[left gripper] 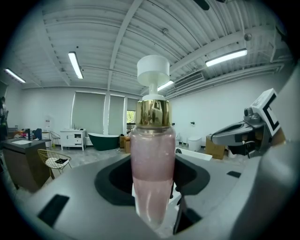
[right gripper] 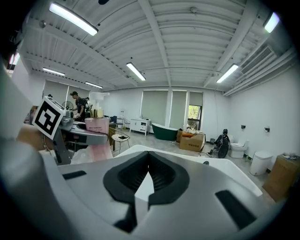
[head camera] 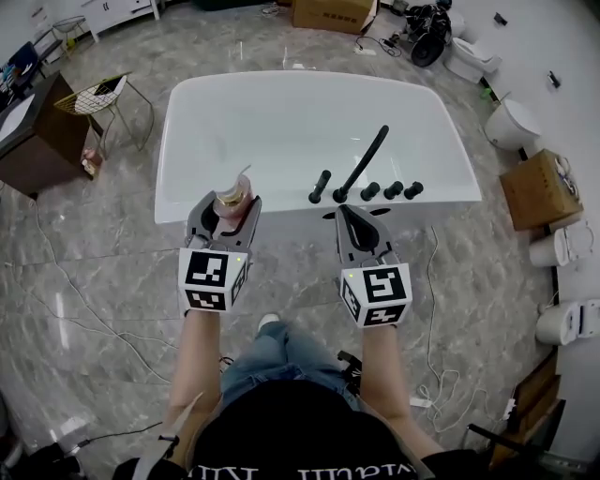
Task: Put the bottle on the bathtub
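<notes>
Person, standing, seen from above; the print on the dark shirt is cut off by the frame edge and can't be read. Left gripper [head camera: 228,208]: marker cube [head camera: 214,277] with a black-and-white square pattern, no lettering; jaws clamped on either side of the bottle [left gripper: 152,173]. Bottle: clear body with pink contents, gold collar, white pump cap; upright, long axis vertical, cap uppermost; held at the near rim of the bathtub [head camera: 309,108], and contact with the rim can't be judged. A line of small print on its body shows in the right gripper view but is too small to read. Right gripper [head camera: 349,214]: a like marker cube [head camera: 377,295], jaws pressed together with nothing between them, level with the left gripper and just short of the tub rim. Bathtub: white, oval, long axis running left to right. On its near rim are a black spout [head camera: 361,164], a black handle [head camera: 321,186] to its left and three black knobs [head camera: 392,190] to its right. Beyond the tub, a cardboard box [head camera: 333,13] with red print that can't be read. To the left, a wire chair [head camera: 94,94] beside a dark desk [head camera: 33,122].
</notes>
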Action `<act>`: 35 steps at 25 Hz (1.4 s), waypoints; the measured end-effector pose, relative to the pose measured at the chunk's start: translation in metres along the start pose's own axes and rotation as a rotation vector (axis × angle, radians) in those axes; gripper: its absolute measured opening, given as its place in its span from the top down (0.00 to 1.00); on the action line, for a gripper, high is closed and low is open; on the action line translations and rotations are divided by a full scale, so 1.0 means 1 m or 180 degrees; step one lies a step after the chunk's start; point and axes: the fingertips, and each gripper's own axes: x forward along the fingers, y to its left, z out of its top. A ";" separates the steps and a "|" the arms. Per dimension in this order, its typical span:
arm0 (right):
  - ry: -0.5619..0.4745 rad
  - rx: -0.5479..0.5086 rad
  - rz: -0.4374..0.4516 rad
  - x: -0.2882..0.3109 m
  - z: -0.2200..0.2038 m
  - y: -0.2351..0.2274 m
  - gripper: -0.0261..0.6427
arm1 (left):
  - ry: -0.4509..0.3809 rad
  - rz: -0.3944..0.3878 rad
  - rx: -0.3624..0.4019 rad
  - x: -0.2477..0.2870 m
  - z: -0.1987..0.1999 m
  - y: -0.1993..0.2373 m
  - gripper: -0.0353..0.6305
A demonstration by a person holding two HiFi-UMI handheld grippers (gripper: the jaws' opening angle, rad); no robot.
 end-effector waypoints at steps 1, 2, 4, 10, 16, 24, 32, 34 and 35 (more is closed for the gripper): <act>0.0026 0.0011 0.0003 0.003 -0.003 -0.002 0.94 | 0.0030 -0.0024 0.0004 0.005 -0.004 0.000 0.62; 0.0051 0.0024 0.0007 0.006 -0.006 -0.004 0.94 | 0.0066 -0.0045 0.0009 0.010 -0.008 0.000 0.62; 0.0104 0.0053 0.0029 0.011 -0.014 -0.007 0.94 | 0.0141 -0.0067 0.0014 0.021 -0.016 -0.001 0.62; 0.0346 0.0083 0.0162 0.031 -0.046 -0.023 0.94 | 0.0393 -0.0143 -0.0019 0.063 -0.047 -0.003 0.62; 0.0521 0.0104 0.0246 0.052 -0.079 -0.039 0.94 | 0.0614 -0.0284 0.0045 0.109 -0.085 -0.010 0.62; 0.0656 0.0024 0.0421 0.086 -0.111 -0.039 0.94 | 0.0788 -0.0602 0.0153 0.161 -0.133 -0.013 0.62; 0.0645 -0.0040 0.0533 0.128 -0.131 -0.035 0.94 | 0.1050 -0.0896 0.0291 0.206 -0.188 -0.023 0.62; 0.0680 -0.0011 0.0555 0.134 -0.140 -0.033 0.94 | 0.1107 -0.0935 0.0239 0.214 -0.203 -0.024 0.62; 0.0713 0.0008 0.0572 0.135 -0.147 -0.030 0.94 | 0.1131 -0.0944 0.0196 0.218 -0.209 -0.023 0.62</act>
